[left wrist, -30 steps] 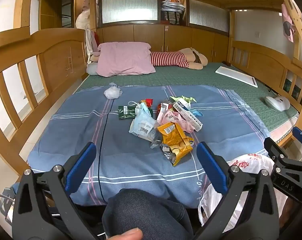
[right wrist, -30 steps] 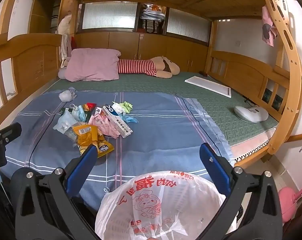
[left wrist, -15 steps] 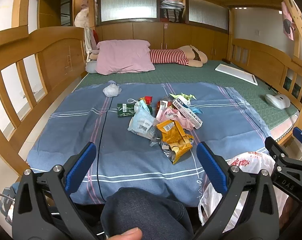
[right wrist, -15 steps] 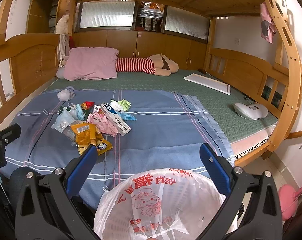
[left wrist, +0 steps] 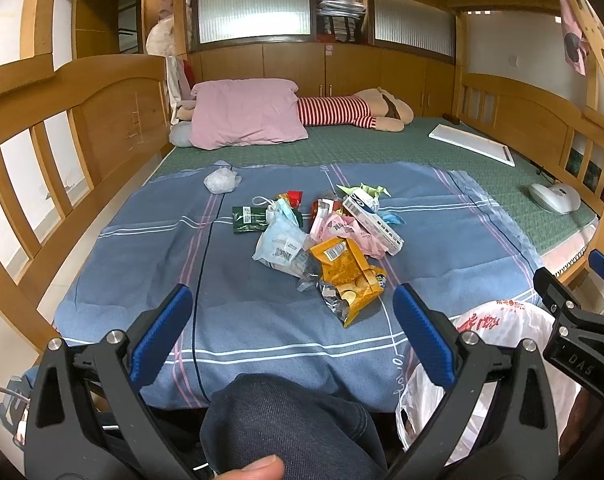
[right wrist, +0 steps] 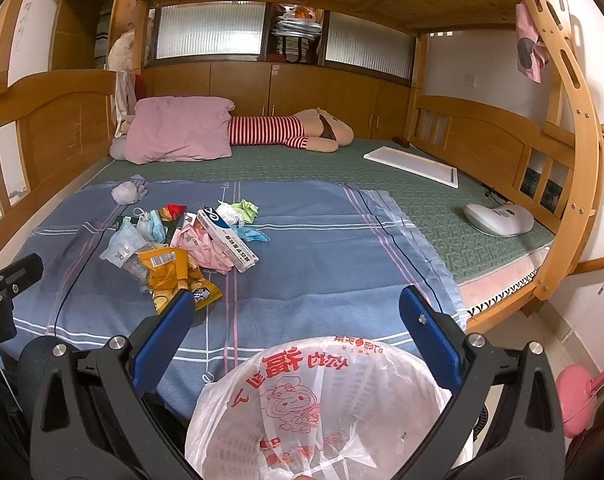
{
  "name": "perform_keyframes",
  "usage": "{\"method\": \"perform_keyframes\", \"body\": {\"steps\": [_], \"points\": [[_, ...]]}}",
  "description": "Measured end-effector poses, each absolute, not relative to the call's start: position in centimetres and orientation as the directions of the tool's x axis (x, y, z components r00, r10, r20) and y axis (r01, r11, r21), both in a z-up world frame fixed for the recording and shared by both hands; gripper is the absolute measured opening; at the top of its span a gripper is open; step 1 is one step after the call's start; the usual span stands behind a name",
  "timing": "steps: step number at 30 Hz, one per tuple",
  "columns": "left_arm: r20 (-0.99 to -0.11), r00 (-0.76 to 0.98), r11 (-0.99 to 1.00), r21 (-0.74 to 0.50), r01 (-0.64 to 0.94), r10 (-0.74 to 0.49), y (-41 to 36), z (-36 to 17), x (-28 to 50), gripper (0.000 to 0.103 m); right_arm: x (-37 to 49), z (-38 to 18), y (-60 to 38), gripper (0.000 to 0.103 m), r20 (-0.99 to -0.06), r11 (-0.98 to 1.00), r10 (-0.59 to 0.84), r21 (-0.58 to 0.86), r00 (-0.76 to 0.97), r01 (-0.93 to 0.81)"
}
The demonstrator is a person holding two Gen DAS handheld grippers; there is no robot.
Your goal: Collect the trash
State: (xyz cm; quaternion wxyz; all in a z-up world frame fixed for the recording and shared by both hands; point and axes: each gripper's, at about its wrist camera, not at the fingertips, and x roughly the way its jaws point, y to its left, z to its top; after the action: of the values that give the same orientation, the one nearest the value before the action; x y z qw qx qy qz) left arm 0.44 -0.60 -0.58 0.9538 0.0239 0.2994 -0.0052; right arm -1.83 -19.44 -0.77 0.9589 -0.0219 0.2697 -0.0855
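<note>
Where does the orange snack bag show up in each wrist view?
Left wrist: orange snack bag lies centre frame on the blue sheet, nearest piece of the trash pile, between the open left gripper's fingertips.
Right wrist: orange snack bag sits left of centre, by the open right gripper's left fingertip.
Shared landmark: pink pillow.

Soft daylight through the frosted windows (left wrist: 253, 12); sharp focus, fisheye-curved edges.
</note>
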Motion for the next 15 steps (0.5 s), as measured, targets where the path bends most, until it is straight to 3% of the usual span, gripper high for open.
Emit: {"method": "perform_keyframes", "body": {"steps": [15], "points": [[-0.578, 0.816, 0.998, 0.058, 0.02, 0.017, -0.94, -0.73, 0.53, 0.1, -2.21, -0.4, -19.56, 0.1, -0.495, 0.983, -0.182, -0.083, 0.849, 0.162]]}}
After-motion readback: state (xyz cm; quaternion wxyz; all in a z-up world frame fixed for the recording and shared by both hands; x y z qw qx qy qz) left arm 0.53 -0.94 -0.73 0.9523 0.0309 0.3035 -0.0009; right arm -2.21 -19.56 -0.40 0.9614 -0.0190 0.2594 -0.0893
